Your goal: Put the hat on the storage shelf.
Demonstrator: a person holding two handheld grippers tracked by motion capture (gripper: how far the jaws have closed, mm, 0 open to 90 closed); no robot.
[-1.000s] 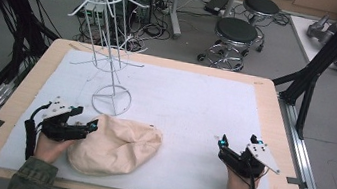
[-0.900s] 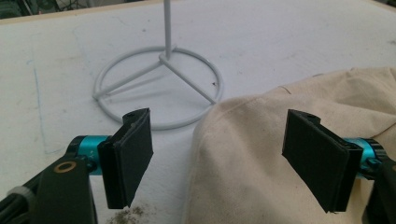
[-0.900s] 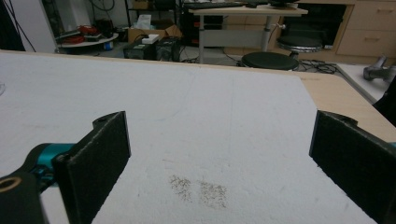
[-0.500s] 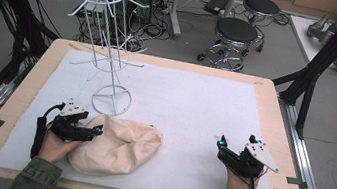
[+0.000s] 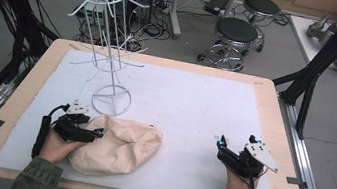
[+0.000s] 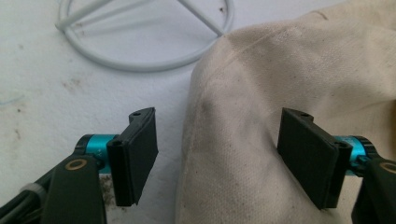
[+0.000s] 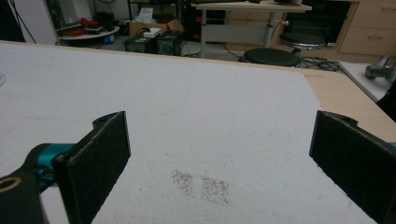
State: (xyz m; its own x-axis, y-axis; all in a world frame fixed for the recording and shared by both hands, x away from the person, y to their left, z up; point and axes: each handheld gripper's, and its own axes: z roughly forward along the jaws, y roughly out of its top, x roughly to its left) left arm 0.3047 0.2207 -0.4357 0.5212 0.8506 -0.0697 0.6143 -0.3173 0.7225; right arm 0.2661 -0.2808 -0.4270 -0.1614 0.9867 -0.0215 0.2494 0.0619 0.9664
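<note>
A crumpled beige cloth bag (image 5: 120, 147) lies on the white mat near the front left. My left gripper (image 5: 97, 133) lies level at the bag's left edge and points right. In the left gripper view the left gripper (image 6: 219, 158) is open, its jaws have just been closing, and a fold of the cloth bag (image 6: 280, 70) sits between them. One pad is over the bare mat; the other lies against the cloth. My right gripper (image 5: 236, 140) rests at the front right, and in the right gripper view the right gripper (image 7: 219, 154) is wide open over bare mat.
A white wire rack (image 5: 110, 65) with radiating arms stands at the back left; its base ring (image 5: 111, 100) sits just behind the bag, also seen as the base ring (image 6: 140, 60). The white mat (image 5: 206, 100) covers a wooden table (image 5: 283, 122). Stools and cables are beyond.
My left gripper has slid a little to the right, onto the bag's edge, and its jaws have narrowed slightly. The right gripper has stayed still.
</note>
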